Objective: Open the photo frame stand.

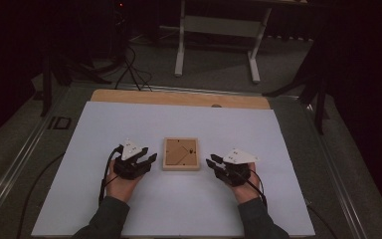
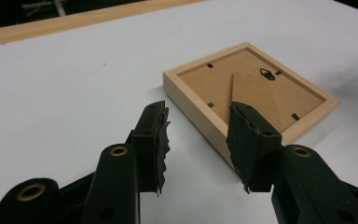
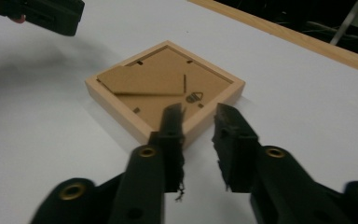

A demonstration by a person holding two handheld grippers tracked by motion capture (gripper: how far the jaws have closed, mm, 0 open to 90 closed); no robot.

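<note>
Seen from above, a white sheet covers a tabletop (image 1: 129, 209) with a strip of pale wood along its far edge. At centre left of the high view, the person's left hand holds a black two-jaw left tool (image 1: 148, 160) topped by a grey three-cornered plate, pointing right. Its jaws stand apart with nothing between them, released; in the left gripper view the left tool (image 2: 200, 144) sits at the bottom, its serrated pads open just short of the frame's near corner. In the middle of the high view lies a small square picture frame of light wood (image 1: 181, 154), face down flat on the sheet, its brown fibreboard back, folded stand and small metal hanger showing. At centre right, the right hand holds the matching black right tool (image 1: 212, 164), pointing left toward the frame; in the right gripper view the right tool (image 3: 200, 144) has its jaws narrowly apart and empty, just in front of the frame's near edge without touching it. Both tools flank the frame, near it, so the step looks like an approach before any grasp. The next move probably calls for one tool to steady the wooden rim while the other works the stand or back panel.
</note>
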